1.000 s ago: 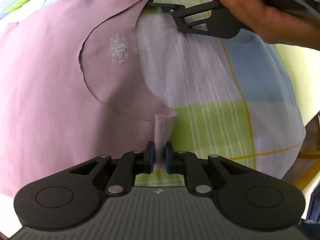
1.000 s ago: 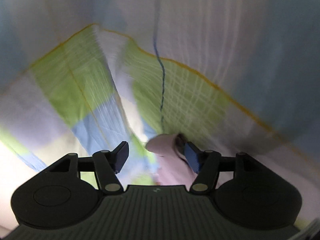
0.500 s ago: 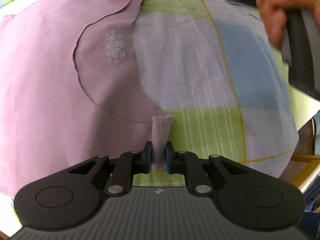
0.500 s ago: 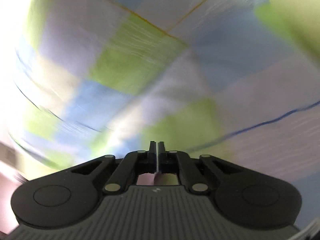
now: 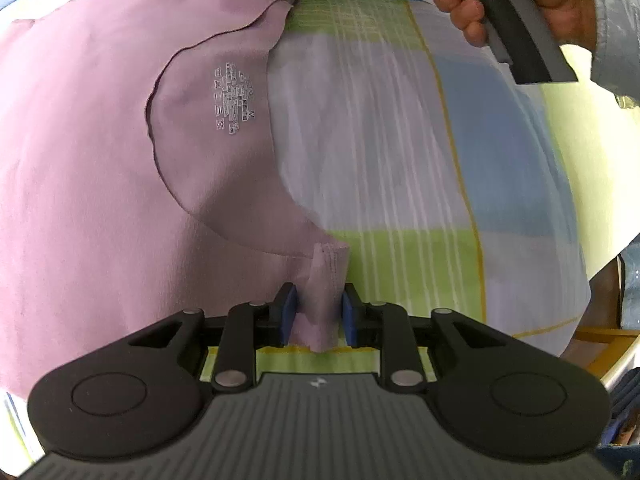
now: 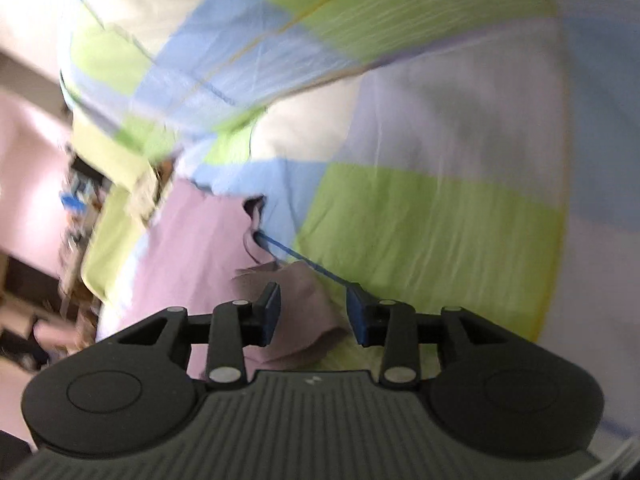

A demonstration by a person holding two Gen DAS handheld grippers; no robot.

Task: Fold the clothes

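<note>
A mauve shirt (image 5: 100, 168) lies flat on a checked bedsheet (image 5: 400, 140), neckline and printed size label facing up. My left gripper (image 5: 318, 312) is open, its blue pads on either side of a raised fold at the near shoulder. My right gripper (image 6: 314, 312) is open over the shirt's far shoulder corner (image 6: 296, 304), with cloth lying between the pads. In the left wrist view the right gripper sits at the top, its tip at the far collar corner, held by a hand (image 5: 472, 4).
The green, blue and white checked sheet (image 6: 420, 208) covers the bed. The bed's edge and a wooden frame (image 5: 600, 340) show at the right. Cluttered floor and furniture (image 6: 72, 208) lie beyond the bed's left edge in the right wrist view.
My left gripper has opened and let go of the shoulder fold it was pinching. My right gripper swung back to the far shoulder corner and opened from shut.
</note>
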